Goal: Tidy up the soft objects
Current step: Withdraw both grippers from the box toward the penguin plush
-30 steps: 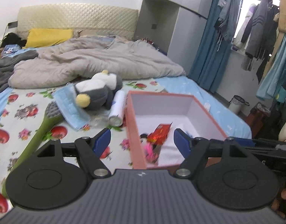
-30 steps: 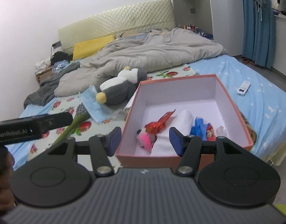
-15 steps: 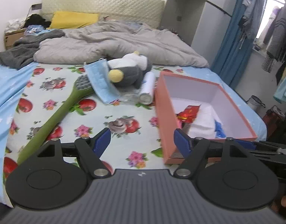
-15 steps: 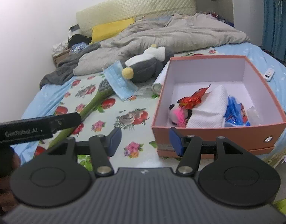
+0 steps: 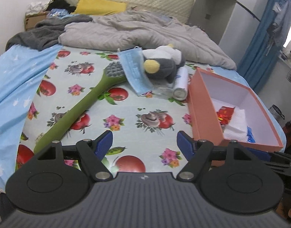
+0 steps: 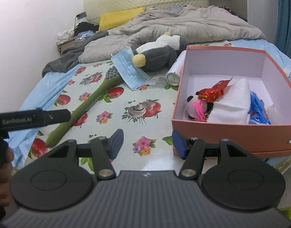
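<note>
Tools, left (image 5: 144,142) and right (image 6: 147,142), both open and empty, now pulled back from orange box (image 6: 230,133) toward near bed edge; penguin plush (image 5: 162,66) lying far, left of box, unpacked.

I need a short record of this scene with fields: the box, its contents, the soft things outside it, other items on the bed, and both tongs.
box: orange box, open top, on the bed's right side
inside box: small panda toy, red wrapper, white cloth, blue packet
soft things outside: penguin plush, blue face mask leaning on it
other items: green long-handled brush, white cylinder beside the box
left tongs: open, empty
right tongs: open, empty
</note>
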A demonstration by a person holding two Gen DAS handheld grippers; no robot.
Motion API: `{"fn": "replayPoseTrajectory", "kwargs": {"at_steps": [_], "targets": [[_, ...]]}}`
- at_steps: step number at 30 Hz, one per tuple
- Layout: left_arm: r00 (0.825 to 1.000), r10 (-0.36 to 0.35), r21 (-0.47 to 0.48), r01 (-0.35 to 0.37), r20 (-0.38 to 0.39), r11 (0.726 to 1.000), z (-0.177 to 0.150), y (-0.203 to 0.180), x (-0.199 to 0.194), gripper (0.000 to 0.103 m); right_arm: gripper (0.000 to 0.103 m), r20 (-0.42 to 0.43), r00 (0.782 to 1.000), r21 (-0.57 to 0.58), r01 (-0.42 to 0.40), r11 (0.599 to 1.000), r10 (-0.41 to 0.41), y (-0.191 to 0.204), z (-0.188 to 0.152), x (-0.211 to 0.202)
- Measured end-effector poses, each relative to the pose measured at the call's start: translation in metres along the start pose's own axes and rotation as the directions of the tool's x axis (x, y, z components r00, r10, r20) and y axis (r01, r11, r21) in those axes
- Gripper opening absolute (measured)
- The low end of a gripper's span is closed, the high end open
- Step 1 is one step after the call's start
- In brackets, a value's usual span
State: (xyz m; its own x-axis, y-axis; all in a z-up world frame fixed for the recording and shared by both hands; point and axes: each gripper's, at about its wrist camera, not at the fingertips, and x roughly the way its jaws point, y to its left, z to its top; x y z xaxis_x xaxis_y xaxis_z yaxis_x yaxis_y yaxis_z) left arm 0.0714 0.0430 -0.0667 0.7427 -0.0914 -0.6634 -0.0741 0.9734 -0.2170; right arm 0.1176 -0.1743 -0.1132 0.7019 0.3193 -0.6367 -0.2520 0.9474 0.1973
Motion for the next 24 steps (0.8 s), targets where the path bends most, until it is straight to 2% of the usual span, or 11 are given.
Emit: {"fn": "replayPoseTrajectory", "kwargs": {"at_steps": [9,19,24], "targets": [[0.999,-0.008,-0.077,0.005,-0.033,0.997,0.01,0.026,0.029,0.078,0.059,-0.04,0.999,-0.034,-0.003,0.999,0.002,0.005,0.007,0.03],[0.998,-0.056,-0.126,0.051,-0.04,0.991,0.042,0.039,0.087,0.078,0.059,-0.069,0.998,-0.067,-0.008,0.998,0.003,0.006,0.053,0.067],[0.995,-0.084,-0.201,0.073,-0.049,0.977,0.057,0.058,0.124,0.078,0.059,-0.09,0.996,-0.112,-0.036,0.993,0.026,0.015,0.08,0.091]]}}
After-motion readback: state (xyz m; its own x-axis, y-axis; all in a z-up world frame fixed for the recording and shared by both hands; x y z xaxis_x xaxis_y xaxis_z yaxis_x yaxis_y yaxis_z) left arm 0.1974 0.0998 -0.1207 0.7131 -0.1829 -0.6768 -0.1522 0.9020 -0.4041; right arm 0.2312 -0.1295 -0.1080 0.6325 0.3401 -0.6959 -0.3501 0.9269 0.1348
